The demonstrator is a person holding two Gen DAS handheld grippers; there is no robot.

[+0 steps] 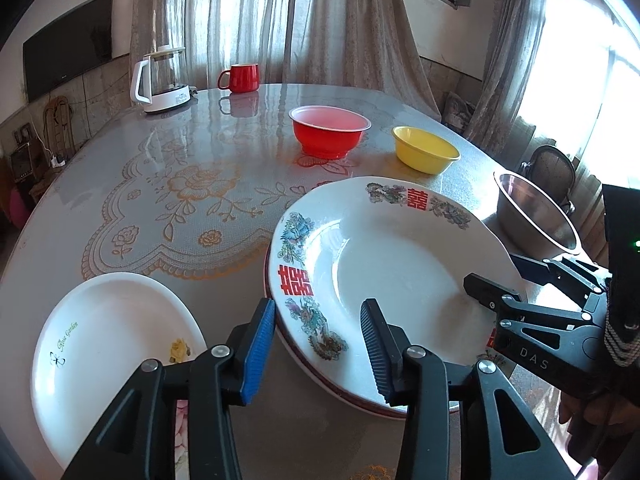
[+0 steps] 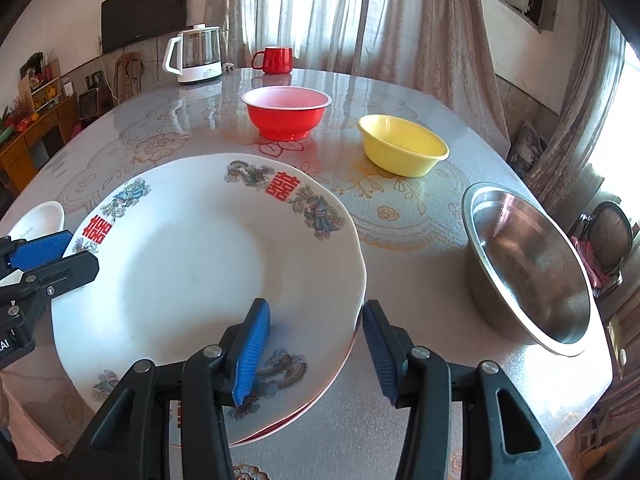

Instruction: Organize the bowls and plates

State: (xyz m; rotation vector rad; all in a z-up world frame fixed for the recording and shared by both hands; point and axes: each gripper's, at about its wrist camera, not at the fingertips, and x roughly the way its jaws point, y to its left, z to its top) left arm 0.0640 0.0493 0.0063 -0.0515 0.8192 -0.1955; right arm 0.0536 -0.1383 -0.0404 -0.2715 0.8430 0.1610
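Note:
A large white plate with red characters and floral rim (image 1: 392, 264) (image 2: 200, 264) lies on top of another plate on the table. My left gripper (image 1: 318, 344) is open, its jaws either side of the plate's left rim. My right gripper (image 2: 316, 344) is open, its jaws either side of the plate's right rim; it also shows in the left wrist view (image 1: 504, 280). A plain white plate (image 1: 112, 344) (image 2: 40, 218) lies to the left. A red bowl (image 1: 330, 130) (image 2: 286, 112), a yellow bowl (image 1: 426, 154) (image 2: 402, 144) and a steel bowl (image 1: 536, 210) (image 2: 528, 264) stand beyond and to the right.
A white kettle (image 1: 162, 80) (image 2: 198, 56) and a red mug (image 1: 240, 78) (image 2: 274, 60) stand at the table's far edge. The round table (image 1: 180, 184) has a glossy lace-patterned cover. Curtains hang behind it.

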